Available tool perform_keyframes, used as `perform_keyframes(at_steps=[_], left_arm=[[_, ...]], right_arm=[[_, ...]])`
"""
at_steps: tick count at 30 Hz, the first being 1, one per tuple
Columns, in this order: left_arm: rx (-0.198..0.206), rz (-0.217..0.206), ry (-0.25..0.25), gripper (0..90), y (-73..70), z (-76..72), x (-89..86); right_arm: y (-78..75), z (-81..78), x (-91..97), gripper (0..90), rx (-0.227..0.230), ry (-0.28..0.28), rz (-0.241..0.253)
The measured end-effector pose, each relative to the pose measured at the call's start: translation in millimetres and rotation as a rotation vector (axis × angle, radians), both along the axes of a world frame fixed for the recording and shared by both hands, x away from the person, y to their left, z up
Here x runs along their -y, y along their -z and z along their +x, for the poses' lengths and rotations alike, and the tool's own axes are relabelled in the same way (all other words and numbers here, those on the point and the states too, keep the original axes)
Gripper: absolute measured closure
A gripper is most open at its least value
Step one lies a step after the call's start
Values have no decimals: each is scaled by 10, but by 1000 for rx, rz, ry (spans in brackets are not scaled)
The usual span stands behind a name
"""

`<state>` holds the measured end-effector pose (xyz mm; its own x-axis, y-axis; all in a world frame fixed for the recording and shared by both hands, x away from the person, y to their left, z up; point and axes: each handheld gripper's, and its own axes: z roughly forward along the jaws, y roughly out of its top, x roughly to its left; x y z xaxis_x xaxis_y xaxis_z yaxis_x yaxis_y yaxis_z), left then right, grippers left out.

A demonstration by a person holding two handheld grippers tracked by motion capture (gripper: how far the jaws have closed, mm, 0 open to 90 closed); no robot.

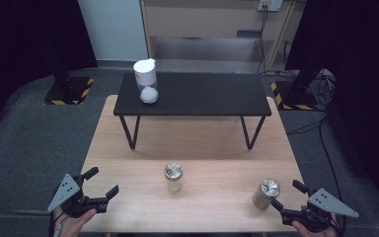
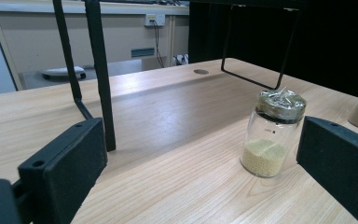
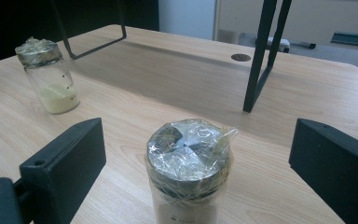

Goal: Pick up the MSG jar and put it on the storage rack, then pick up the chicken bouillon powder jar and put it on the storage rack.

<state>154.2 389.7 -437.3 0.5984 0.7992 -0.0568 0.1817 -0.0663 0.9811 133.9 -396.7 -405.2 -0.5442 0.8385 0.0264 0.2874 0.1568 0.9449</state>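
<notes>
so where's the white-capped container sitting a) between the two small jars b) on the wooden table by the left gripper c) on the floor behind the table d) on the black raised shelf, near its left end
d: in the high view the white-capped container stands on the black raised shelf near its left end, well behind the two small jars on the wooden table.

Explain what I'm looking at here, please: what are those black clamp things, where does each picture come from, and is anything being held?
A person holds a two-jaw tool in each hand: the left gripper and the right gripper. The high view looks down on the wooden table; each gripper view looks along that tool's own jaws. On the table stand a jar of yellow grains, a jar of tan powder and a small black stand carrying a white-lidded jar. Both grippers are open and hold nothing; the tan jar sits between the right one's jaws, untouched.
</notes>
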Motion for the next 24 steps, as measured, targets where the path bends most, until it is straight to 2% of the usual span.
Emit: perform_keyframes(at_steps=[3,7,12,24], left_arm=[[8,26,2,8,-13,-6,22],[12,38,5,7,-21,-9,34],[24,45,1,12,-29,-25,41],[19,46,12,14,-33,-35,42]], right_arm=[[0,1,-2,44,2,-1,-1],[-2,-3,-4,44,1,1,-1],[0,-4,-2,44,3,3,-1],[-11,-12,-1,42,10,1,0]])
